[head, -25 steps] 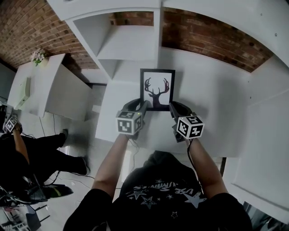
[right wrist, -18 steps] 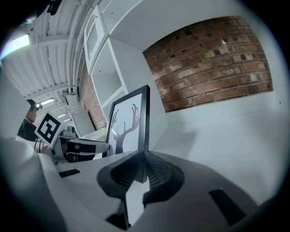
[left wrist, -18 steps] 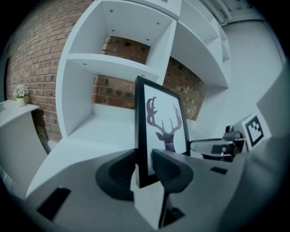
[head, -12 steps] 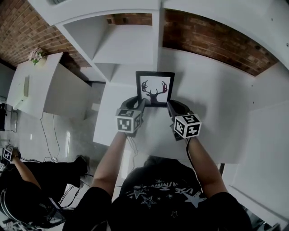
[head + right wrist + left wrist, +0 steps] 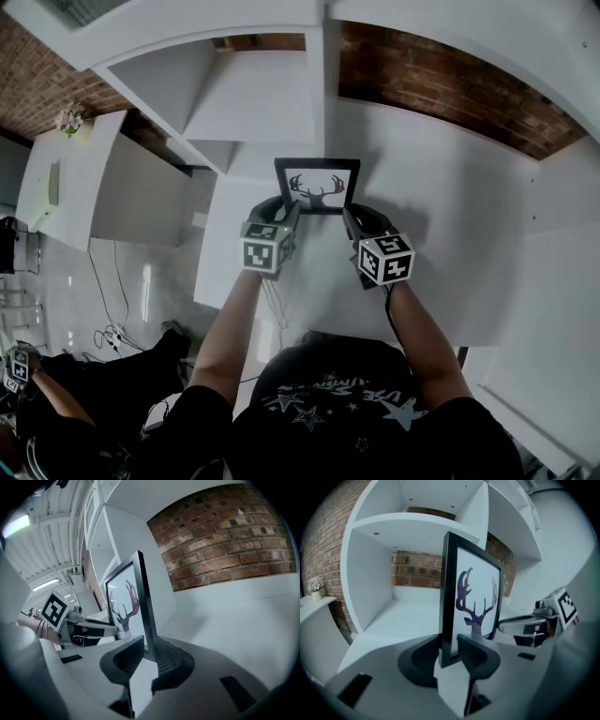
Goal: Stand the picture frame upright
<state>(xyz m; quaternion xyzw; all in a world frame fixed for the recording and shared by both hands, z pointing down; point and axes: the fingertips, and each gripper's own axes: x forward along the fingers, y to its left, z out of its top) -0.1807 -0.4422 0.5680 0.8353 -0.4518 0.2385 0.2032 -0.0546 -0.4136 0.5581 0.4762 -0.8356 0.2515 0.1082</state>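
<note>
A black picture frame with a deer-antler print stands nearly upright on the white tabletop, its lower edge close to the surface. My left gripper is shut on the frame's lower left corner. My right gripper is shut on the lower right corner. In the left gripper view the frame's edge sits clamped between the pads of the left gripper, with the right gripper beyond it. The right gripper view shows the frame pinched in the right gripper.
A white shelf unit with open compartments stands just behind the frame, against a brick wall. A small flower pot sits on a white cabinet at far left. Another person is at the lower left.
Both grippers have moved forward toward the shelf with the frame between them. The frame has tipped up, so its face looks much shorter from above.
</note>
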